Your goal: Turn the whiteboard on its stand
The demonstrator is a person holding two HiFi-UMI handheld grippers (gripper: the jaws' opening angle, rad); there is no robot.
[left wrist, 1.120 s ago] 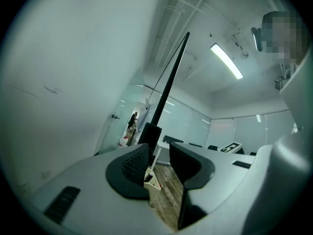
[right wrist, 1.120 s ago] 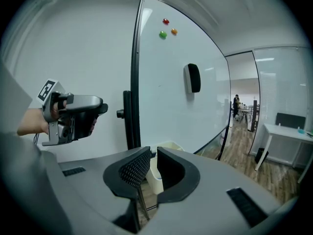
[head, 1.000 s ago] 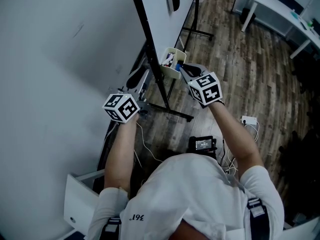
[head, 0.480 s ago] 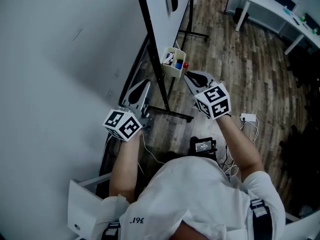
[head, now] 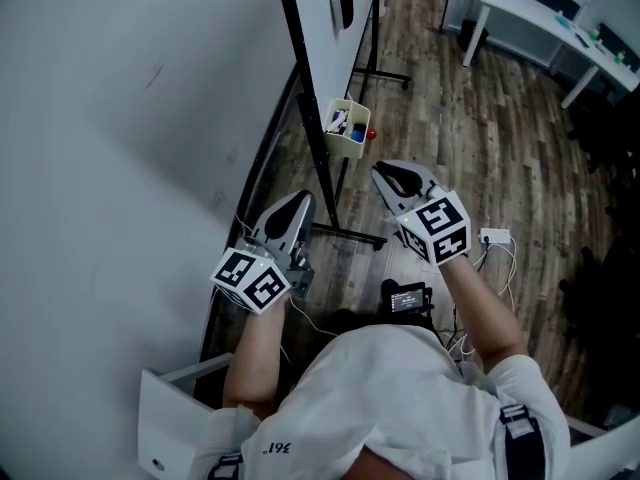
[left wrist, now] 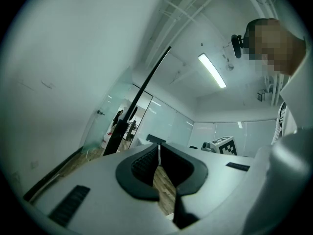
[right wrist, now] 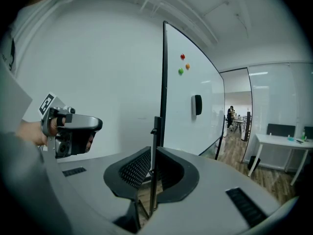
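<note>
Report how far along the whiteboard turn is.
Done: cannot be confirmed. The whiteboard stands edge-on in the head view, angled away from the wall. In hand: nothing. The left tool is shut and empty. The right tool has its jaws slightly apart and is empty. Both sit short of the stand, touching nothing. Left: if the board needs more turning, a tool must first grip its frame.

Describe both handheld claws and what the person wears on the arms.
The left claw and right claw have pale grey shells with black ribbed pads. Each carries a cube of black-and-white square markers. The person wears a white short-sleeved shirt; forearms are uncovered.
</note>
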